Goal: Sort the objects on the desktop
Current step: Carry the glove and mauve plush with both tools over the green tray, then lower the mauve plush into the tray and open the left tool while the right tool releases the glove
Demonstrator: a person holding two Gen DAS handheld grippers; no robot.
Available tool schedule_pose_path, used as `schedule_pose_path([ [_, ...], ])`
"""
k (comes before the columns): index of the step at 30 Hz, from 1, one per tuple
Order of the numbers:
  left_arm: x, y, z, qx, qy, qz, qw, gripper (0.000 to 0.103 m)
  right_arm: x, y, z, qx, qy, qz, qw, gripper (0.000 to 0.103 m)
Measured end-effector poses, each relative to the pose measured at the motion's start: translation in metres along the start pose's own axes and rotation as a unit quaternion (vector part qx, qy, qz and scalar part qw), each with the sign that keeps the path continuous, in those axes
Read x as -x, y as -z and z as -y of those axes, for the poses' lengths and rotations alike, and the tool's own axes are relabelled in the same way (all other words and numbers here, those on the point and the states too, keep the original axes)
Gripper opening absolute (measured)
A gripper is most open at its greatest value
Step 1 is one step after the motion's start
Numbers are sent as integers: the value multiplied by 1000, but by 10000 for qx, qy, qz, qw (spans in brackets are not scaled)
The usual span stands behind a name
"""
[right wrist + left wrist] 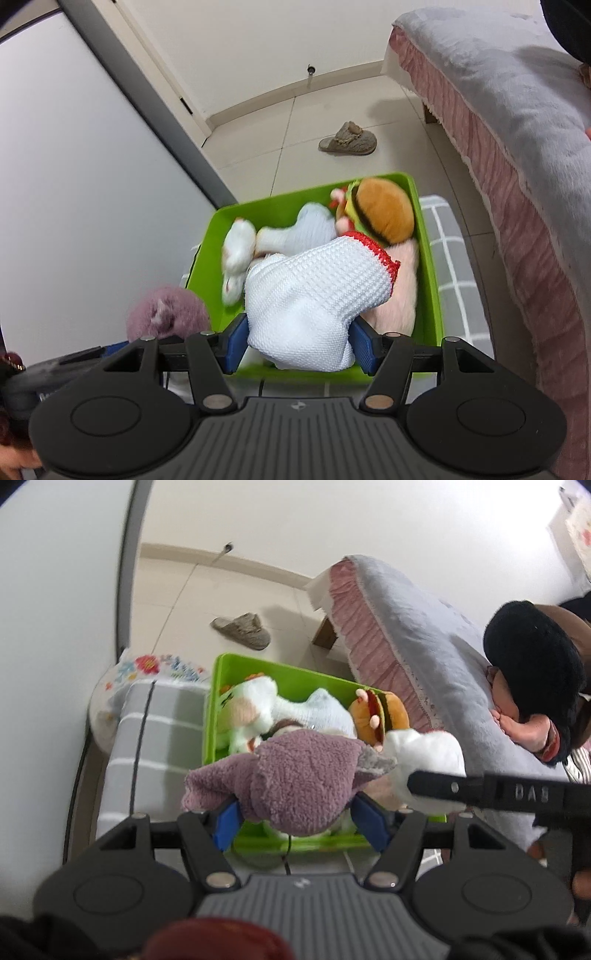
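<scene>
The raised letters "DAS" stand on the right gripper's black finger (532, 793), at the right side.

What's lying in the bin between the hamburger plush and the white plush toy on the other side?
A pale blue plush piece lies between the hamburger plush and the white plush toy in the green bin, clearest in the right wrist view.

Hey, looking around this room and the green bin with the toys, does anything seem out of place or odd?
One thing stands out: a single grey fuzzy slipper lies alone on the tiled floor, beyond the green plastic bin, with no partner in view. The bin itself looks crowded, with a plush hamburger propped against its far corner.
</scene>
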State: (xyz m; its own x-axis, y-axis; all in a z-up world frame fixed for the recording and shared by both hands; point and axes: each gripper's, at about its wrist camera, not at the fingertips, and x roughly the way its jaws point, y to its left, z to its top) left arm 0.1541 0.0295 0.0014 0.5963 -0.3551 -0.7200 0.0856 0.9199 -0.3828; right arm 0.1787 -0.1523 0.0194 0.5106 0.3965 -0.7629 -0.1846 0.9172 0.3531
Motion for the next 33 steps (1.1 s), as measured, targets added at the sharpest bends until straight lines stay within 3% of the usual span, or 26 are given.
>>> schedule_pose_path([
  [6, -21, -3, 2, -388, 105, -51, 9992, 65, -19, -22, 7, -29, 146, 9, 9999, 59],
  [10, -34, -1, 3, -576, -47, -202, 9981, 65, -33, -30, 7, 12, 235, -14, 9997, 59],
  [19, -46, 1, -2, -532, -97, -341, 9980, 65, -52, -35, 5, 161, 394, -57, 9991, 59],
  [22, -51, 6, -4, -437, -105, -422, 9981, 60, -54, -33, 2, 264, 447, -50, 9986, 59],
  [33, -50, 10, 2, -647, -248, -349, 9970, 61, -56, -28, -2, 406, 536, 28, 9977, 61],
])
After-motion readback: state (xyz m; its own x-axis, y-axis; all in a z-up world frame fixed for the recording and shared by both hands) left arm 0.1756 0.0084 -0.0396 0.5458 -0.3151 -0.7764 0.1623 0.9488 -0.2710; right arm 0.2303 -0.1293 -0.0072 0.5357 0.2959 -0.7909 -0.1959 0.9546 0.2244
